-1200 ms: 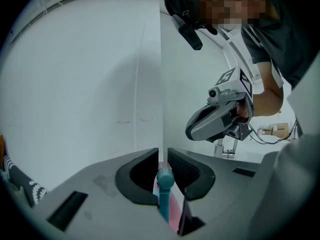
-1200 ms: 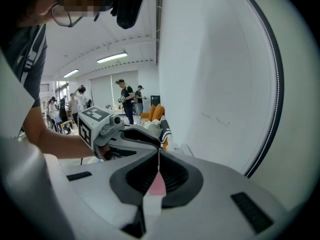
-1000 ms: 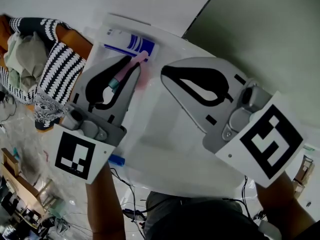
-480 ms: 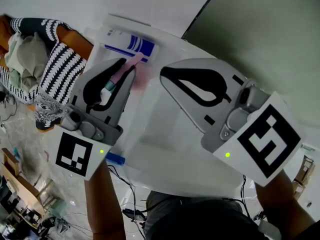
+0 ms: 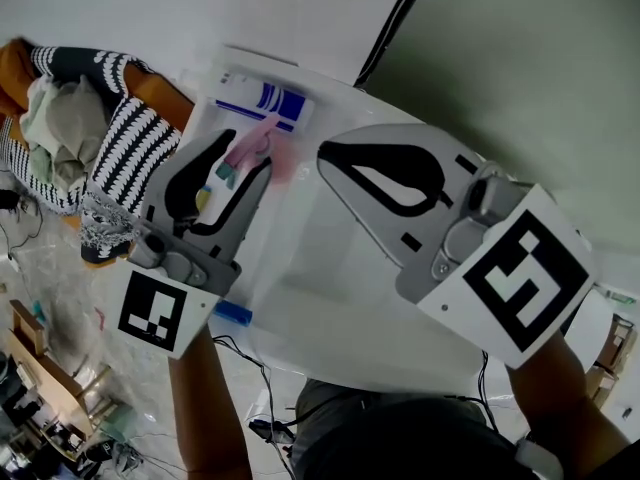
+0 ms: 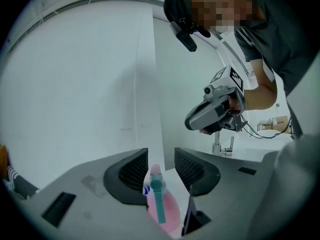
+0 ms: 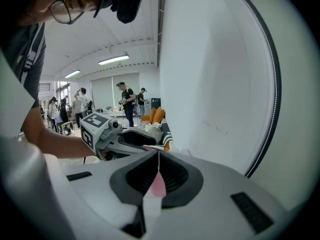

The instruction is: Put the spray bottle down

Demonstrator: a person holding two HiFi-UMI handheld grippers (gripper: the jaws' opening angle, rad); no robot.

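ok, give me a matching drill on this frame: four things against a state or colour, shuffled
Things:
1. left gripper
2. right gripper
3. spray bottle
4. striped cloth

States and colours:
a. jaws together
b. pink, with a teal trigger
c. jaws apart
d. black and white, at the left of the head view

Pairs: 1-c, 2-a, 3-b, 4-d

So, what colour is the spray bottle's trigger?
The trigger is teal, the spray bottle pink; clearest in the left gripper view.
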